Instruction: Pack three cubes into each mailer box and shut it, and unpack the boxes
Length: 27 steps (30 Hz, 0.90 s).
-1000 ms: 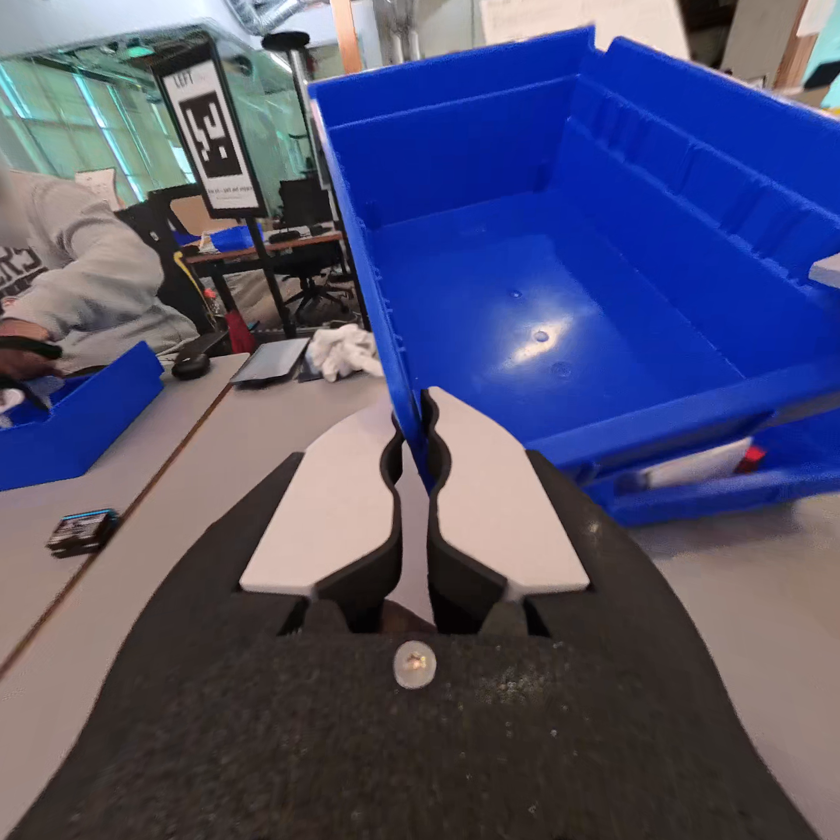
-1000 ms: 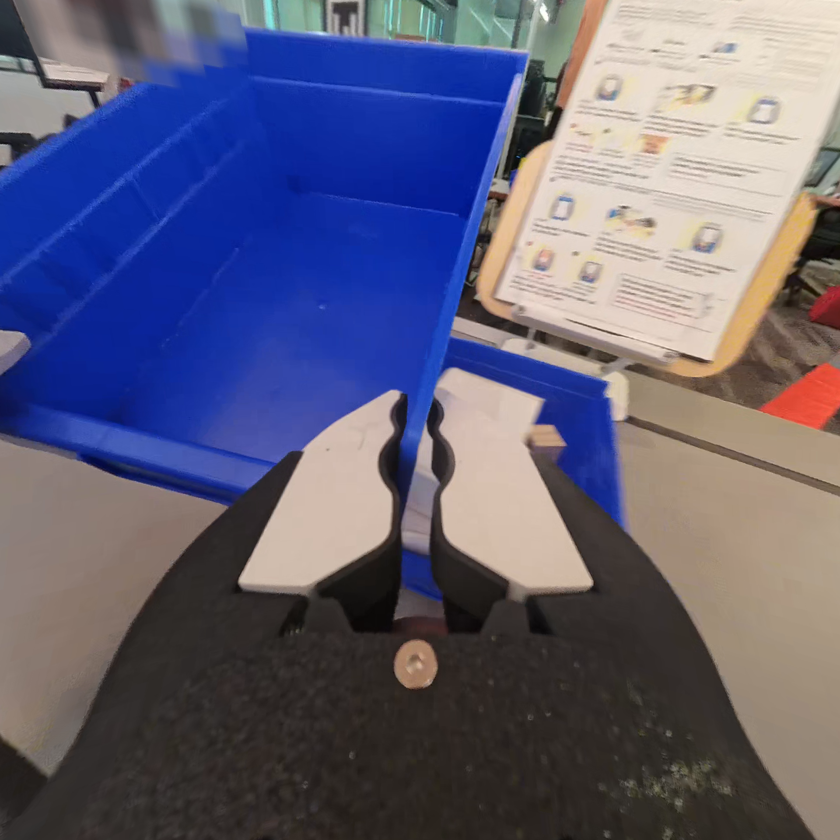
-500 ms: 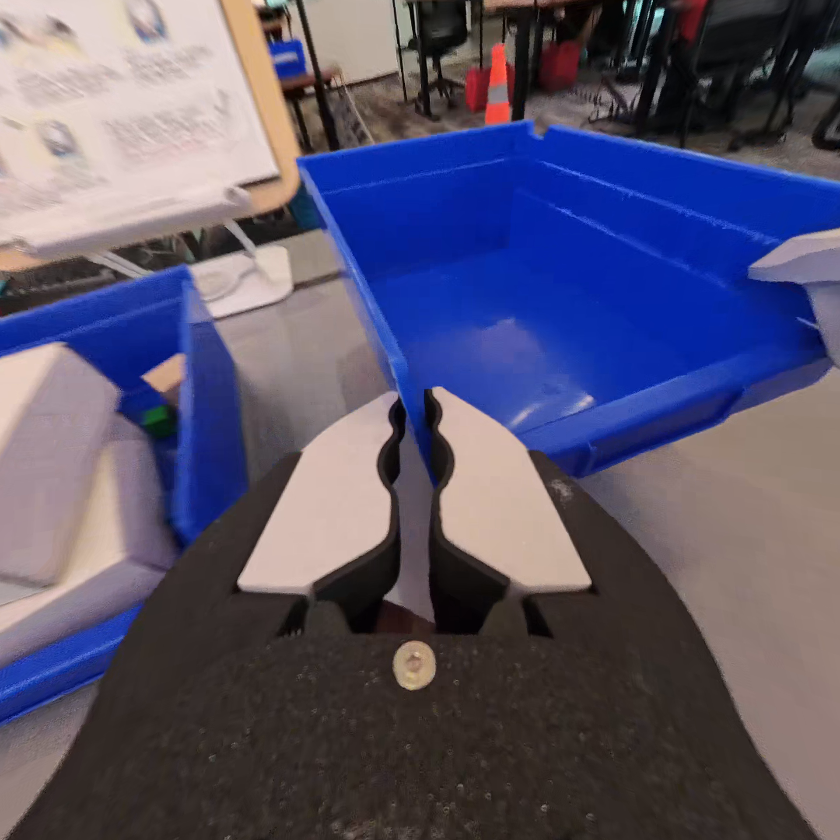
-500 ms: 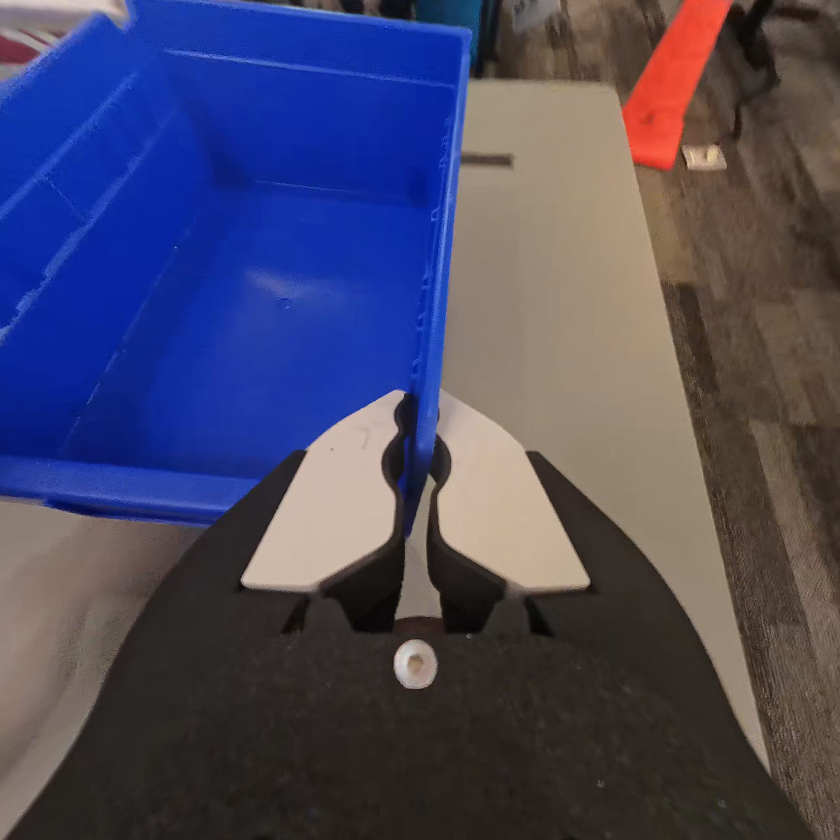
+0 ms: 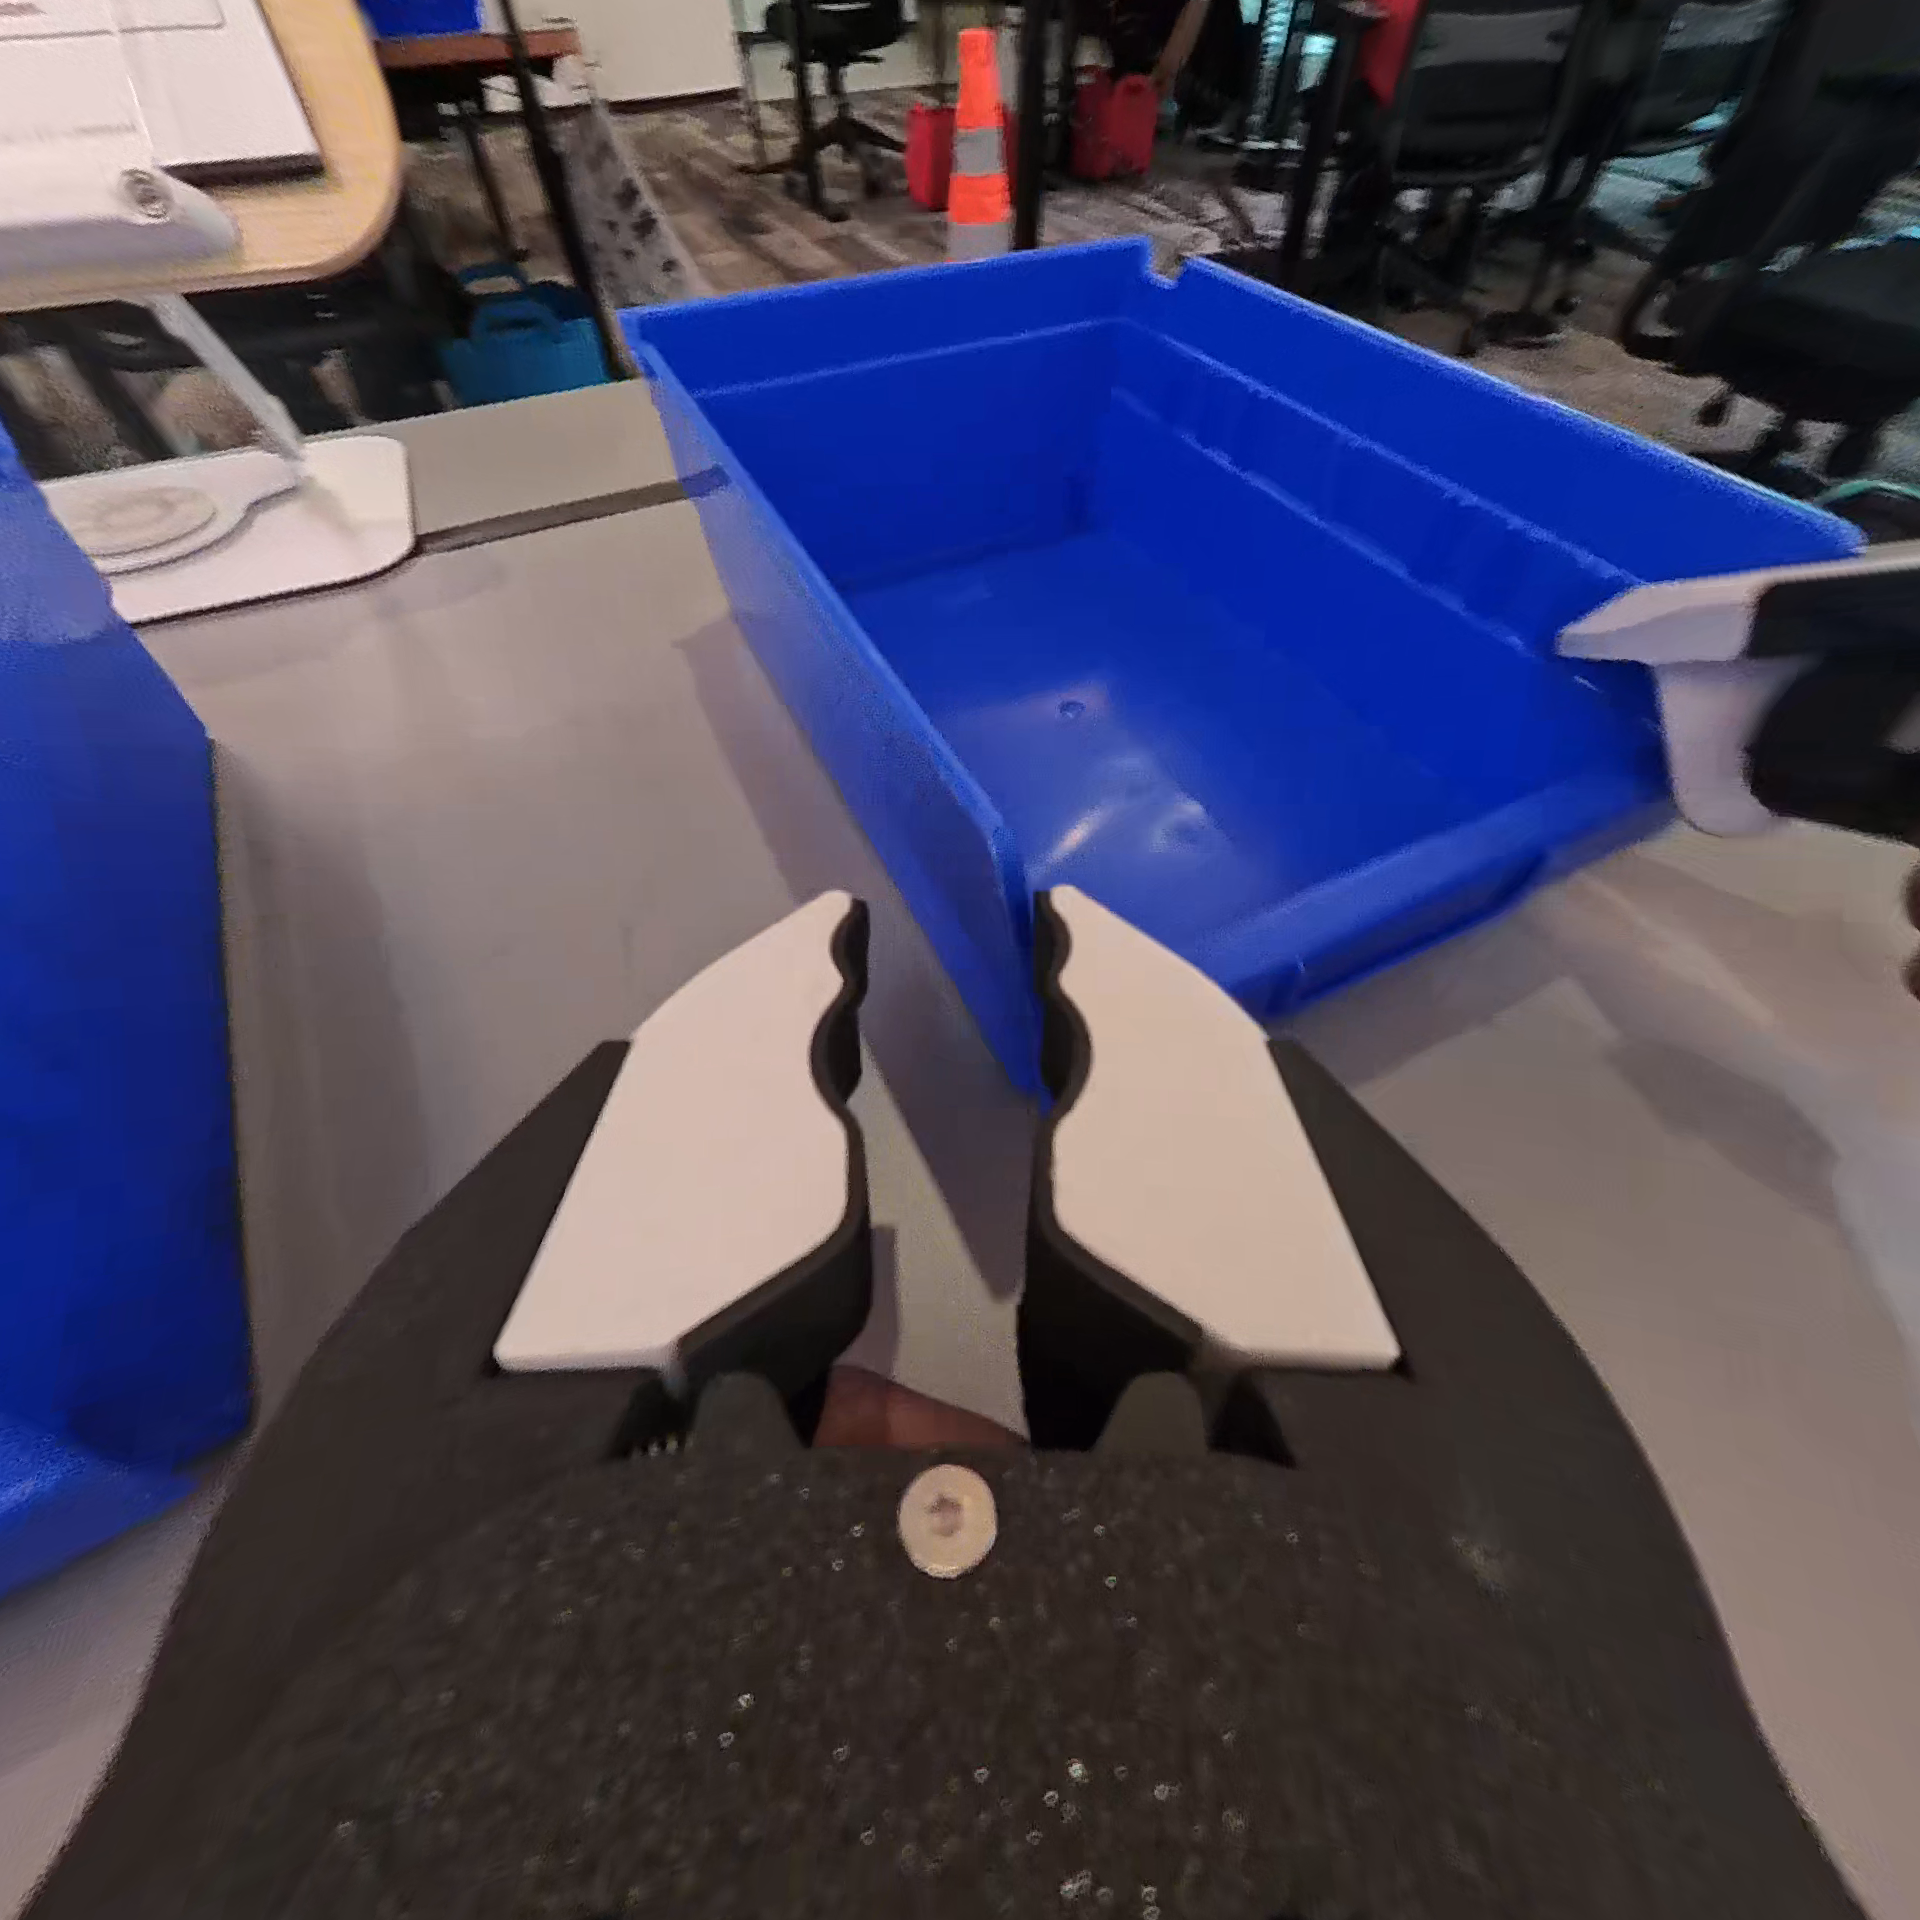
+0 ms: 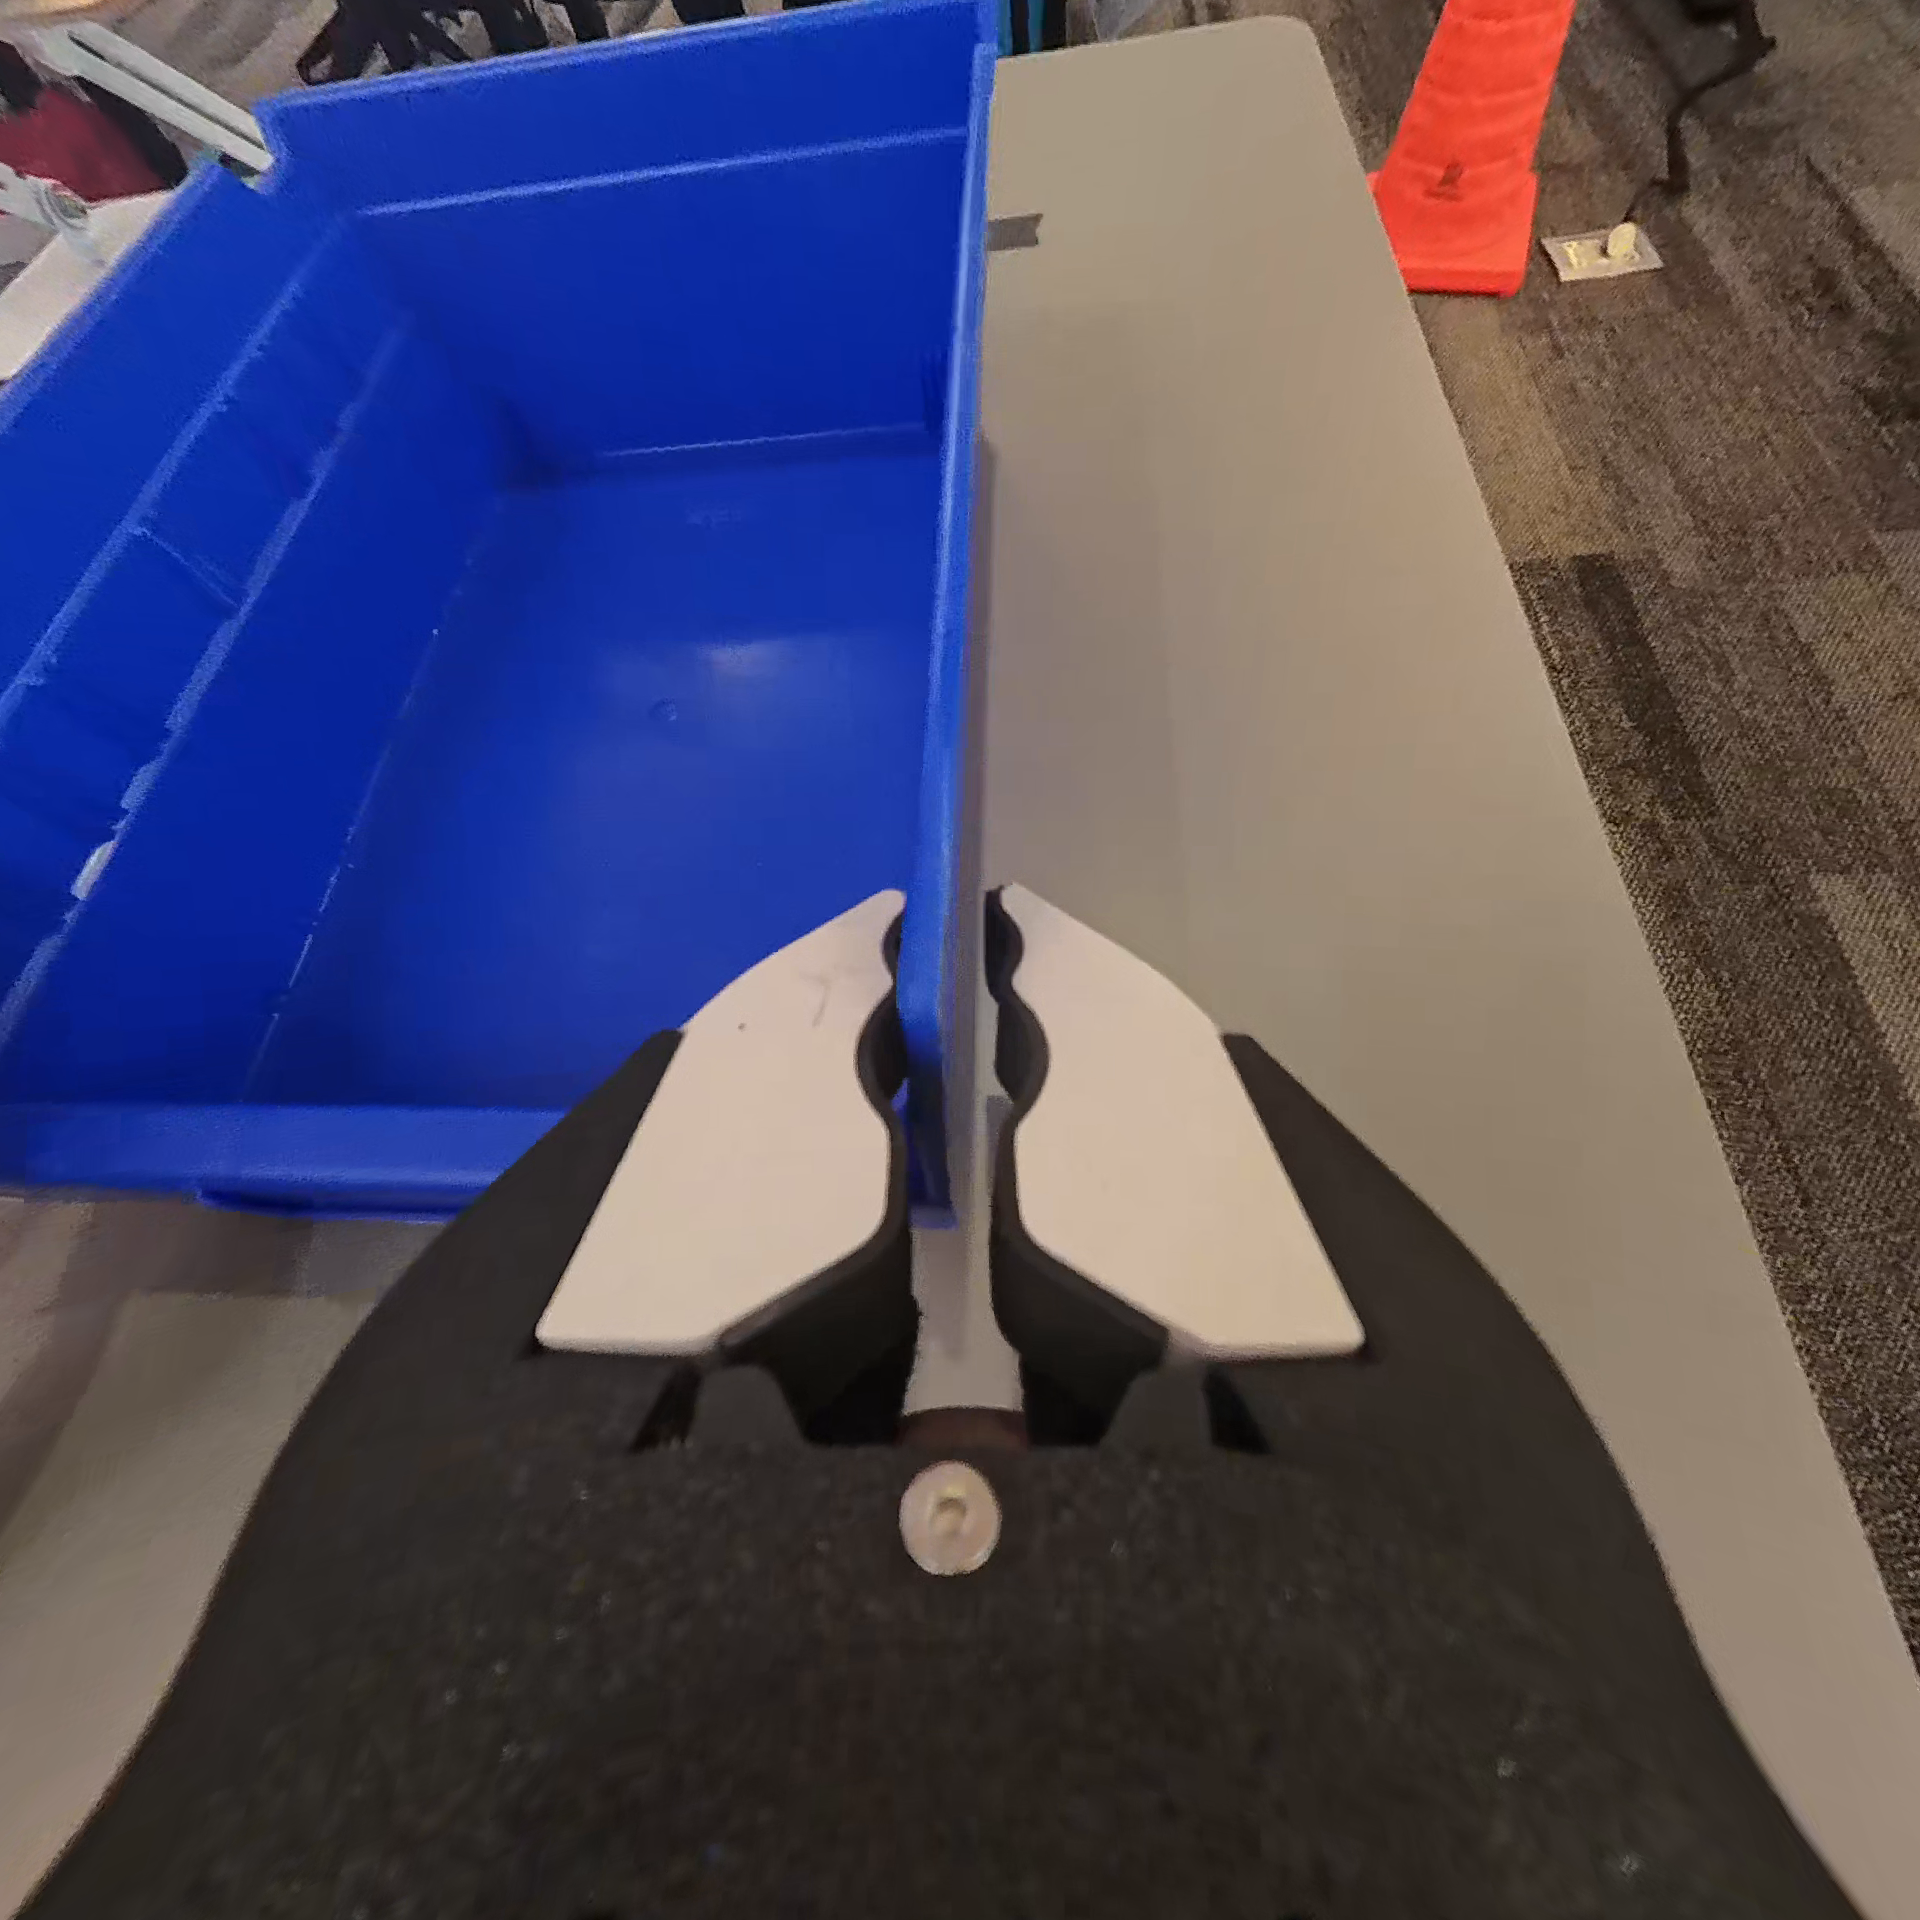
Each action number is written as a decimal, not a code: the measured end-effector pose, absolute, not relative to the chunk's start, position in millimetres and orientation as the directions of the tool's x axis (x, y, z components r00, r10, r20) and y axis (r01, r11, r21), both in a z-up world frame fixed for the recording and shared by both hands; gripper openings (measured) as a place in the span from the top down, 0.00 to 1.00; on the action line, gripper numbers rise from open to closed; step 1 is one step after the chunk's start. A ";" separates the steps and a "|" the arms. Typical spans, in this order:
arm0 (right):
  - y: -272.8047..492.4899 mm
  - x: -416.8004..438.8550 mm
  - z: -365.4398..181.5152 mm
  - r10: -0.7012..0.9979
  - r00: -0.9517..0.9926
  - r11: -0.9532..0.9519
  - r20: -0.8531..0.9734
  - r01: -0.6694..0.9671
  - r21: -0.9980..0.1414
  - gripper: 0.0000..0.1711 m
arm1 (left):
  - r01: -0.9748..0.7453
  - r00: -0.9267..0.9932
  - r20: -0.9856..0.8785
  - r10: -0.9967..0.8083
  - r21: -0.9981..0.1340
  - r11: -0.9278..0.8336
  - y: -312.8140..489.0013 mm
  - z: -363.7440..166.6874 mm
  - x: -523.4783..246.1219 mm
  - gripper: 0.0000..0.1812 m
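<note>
An empty blue bin (image 5: 935, 468) rests on the grey table (image 5: 468, 831). My left gripper (image 5: 945, 904) is open at the bin's near left corner. The wall stands between its fingers, close to the right pad and clear of the left one. My right gripper (image 6: 948, 899) is open astride the bin's (image 6: 623, 312) right wall. The wall lies against its left pad, with a slit before the right pad. The right gripper also shows at the right edge of the left wrist view (image 5: 1714, 686). No mailer box or cube is in view.
A second blue bin (image 5: 94, 935) stands at the left. Behind it is the white base (image 5: 239, 520) of a paper stand. The table (image 6: 1195, 623) ends to the right of the bin, with carpet (image 6: 1714, 727) beyond. An orange cone (image 5: 977, 135) and chairs stand farther back. Tip to tip, the grippers are about 20 centimetres apart.
Both grippers, shut on the bin's walls, swung the tilted bin round and brought it level onto the table. Both have now opened off the walls, the left one wider.
</note>
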State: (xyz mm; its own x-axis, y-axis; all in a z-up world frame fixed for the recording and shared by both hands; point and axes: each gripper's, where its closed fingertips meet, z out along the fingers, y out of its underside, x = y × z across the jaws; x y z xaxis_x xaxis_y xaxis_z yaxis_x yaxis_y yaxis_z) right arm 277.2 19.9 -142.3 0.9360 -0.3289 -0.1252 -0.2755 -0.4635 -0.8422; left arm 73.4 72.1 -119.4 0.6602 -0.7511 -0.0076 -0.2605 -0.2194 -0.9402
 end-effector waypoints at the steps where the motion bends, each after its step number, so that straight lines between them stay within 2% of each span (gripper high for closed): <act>1: 19.0 277.2 -143.4 -0.329 0.936 -0.467 -0.126 -0.278 -0.839 0.93 | -0.264 0.636 -0.005 -0.772 -0.941 -0.211 66.7 -116.3 63.1 0.82; 6: 5.3 287.2 -134.2 -0.363 0.931 -0.548 0.045 -0.174 -0.818 0.78 | -0.251 0.558 -0.022 -0.829 -0.958 -0.143 54.6 -80.2 -29.3 0.77; 9: 9.7 279.2 -95.9 -0.394 0.910 -0.507 0.133 -0.095 -0.856 0.77 | -0.230 0.658 -0.074 -0.749 -0.967 -0.107 80.9 -62.9 -118.7 0.80; 11: 26.0 251.0 -68.1 -0.356 0.922 -0.459 0.152 -0.031 -0.888 0.77 | -0.229 0.745 -0.115 -0.657 -0.969 -0.089 106.0 -61.0 -180.7 0.80; 14: 65.8 165.1 -34.6 -0.201 0.971 -0.366 0.129 0.047 -0.929 0.79 | -0.224 0.843 -0.083 -0.531 -0.952 -0.207 143.3 -83.3 -248.7 0.80; 15: 80.3 124.0 -29.7 -0.114 0.989 -0.337 0.095 0.051 -0.940 0.78 | -0.233 0.851 -0.067 -0.521 -0.937 -0.259 153.1 -90.8 -257.9 0.77; 16: 93.4 79.3 -30.1 -0.019 0.999 -0.317 0.047 0.038 -0.948 0.75 | -0.250 0.858 -0.077 -0.507 -0.926 -0.283 163.7 -95.6 -264.5 0.74; 19: 115.5 -41.2 -69.2 0.231 0.971 -0.391 -0.058 0.038 -0.919 0.65 | -0.253 0.860 -0.064 -0.507 -0.915 -0.314 192.6 -108.6 -269.3 0.75; 21: 126.0 -70.5 -107.6 0.208 0.978 -0.455 -0.015 0.083 -0.886 0.67 | -0.278 0.845 -0.046 -0.532 -0.889 -0.364 209.1 -124.1 -265.1 0.77; 23: 137.3 -70.7 -134.1 0.108 0.991 -0.483 0.082 0.124 -0.867 0.73 | -0.275 0.815 -0.005 -0.579 -0.884 -0.378 216.8 -131.7 -254.2 0.80; 25: 148.2 -65.7 -142.1 0.005 0.995 -0.485 0.100 0.090 -0.870 0.83 | -0.286 0.774 0.011 -0.633 -0.886 -0.365 215.1 -137.1 -241.0 0.92; 26: 153.2 -69.8 -141.3 -0.020 0.999 -0.474 0.042 0.027 -0.880 0.93 | -0.305 0.784 -0.033 -0.620 -0.890 -0.338 218.6 -136.9 -241.9 0.94; 27: 156.3 -67.5 -141.0 -0.078 0.997 -0.475 0.018 -0.022 -0.880 0.97 | -0.327 0.797 -0.068 -0.601 -0.884 -0.334 222.5 -136.7 -244.9 0.95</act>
